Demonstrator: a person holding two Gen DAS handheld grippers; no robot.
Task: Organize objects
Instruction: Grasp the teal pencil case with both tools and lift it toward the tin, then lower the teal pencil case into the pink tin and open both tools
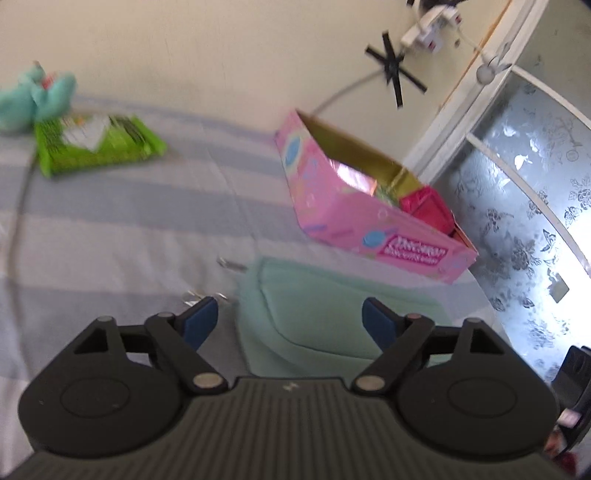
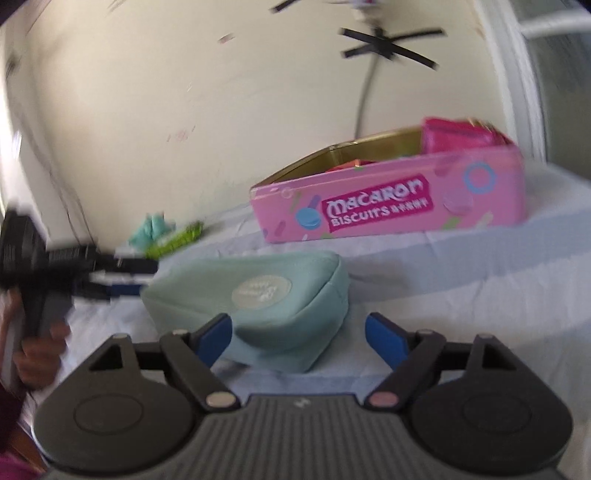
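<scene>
Only the left wrist view shows the frosted, flower-patterned window point(image 1: 524, 206) at the right and the white power strip point(image 1: 430, 31) on the wall, and it shows the green wipes pack point(image 1: 98, 146) lying flat beside a teal plush toy point(image 1: 35, 98) at the far left of the striped bedsheet point(image 1: 110, 229). The right wrist view alone makes the lettering "Macaron Biscuits" readable on the pink tin point(image 2: 391, 206), shows the round grey badge on the mint-green pouch point(image 2: 266, 299), and catches the left gripper point(image 2: 122, 275) from the side, blurred, at the pouch's left end. The tin stands open beyond the pouch, with a magenta packet point(image 1: 428, 208) at one end inside. The left gripper point(image 1: 290, 317) is released, its blue pads spread wide, the pouch point(image 1: 332, 317) lying between and ahead of them. The right gripper point(image 2: 297, 332) is likewise spread, its left pad at the pouch's near edge, nothing grasped.
</scene>
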